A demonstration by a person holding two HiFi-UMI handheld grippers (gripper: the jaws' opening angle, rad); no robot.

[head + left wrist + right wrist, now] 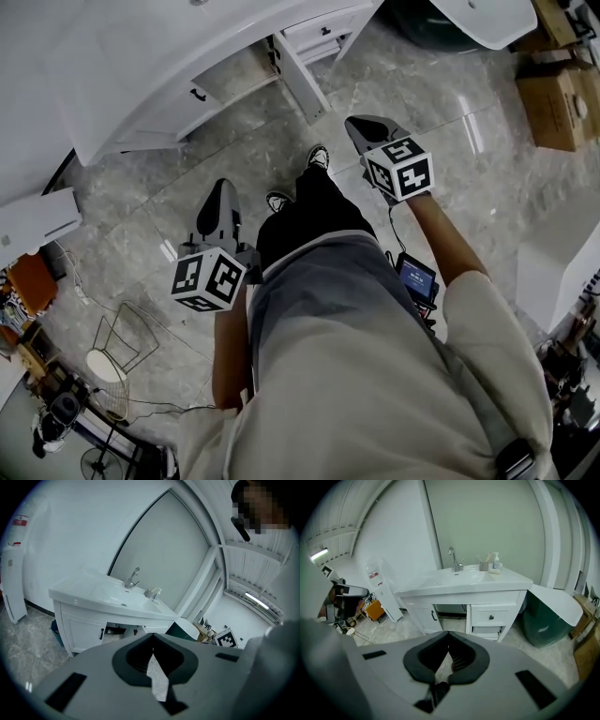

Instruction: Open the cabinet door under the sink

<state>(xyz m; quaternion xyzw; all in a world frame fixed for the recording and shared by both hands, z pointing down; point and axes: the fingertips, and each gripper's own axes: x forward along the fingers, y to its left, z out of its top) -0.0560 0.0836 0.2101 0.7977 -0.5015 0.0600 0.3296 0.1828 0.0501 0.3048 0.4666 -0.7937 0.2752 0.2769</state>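
White cabinet door [423, 617], panelled, with a small black upright handle [433, 615], sat under the left part of the sink [458, 577], in the front of the white vanity [445, 599]. It looked shut, flush with the front, but the angle left some doubt. Just right of it was a doorless gap showing floor, then stacked drawers [491, 617], the top one with a dark knob, contents not visible. In the head view the door lay at upper left, ahead of the person's shoes [319, 157] and well apart from both grippers.

Left gripper [152, 641] was held low, pointing at the vanity. Its jaws met tip to tip and had hold of nothing; only grey marble floor [469, 131] showed through the slit behind the tips. Right gripper [448, 637] was the same: jaws closed together at the tips, nothing between them, aimed at the vanity front.

On the counter, right of the faucet [453, 558], stood a grey cup [483, 566] with thin items sticking up, too small to tell what. A pump bottle [496, 560] stood just beside it. Right of the vanity was a dark green bin [541, 623] with a white cover [553, 603] tilted over it, inside hidden. Cardboard boxes [553, 103] were on the floor at far right, contents not visible
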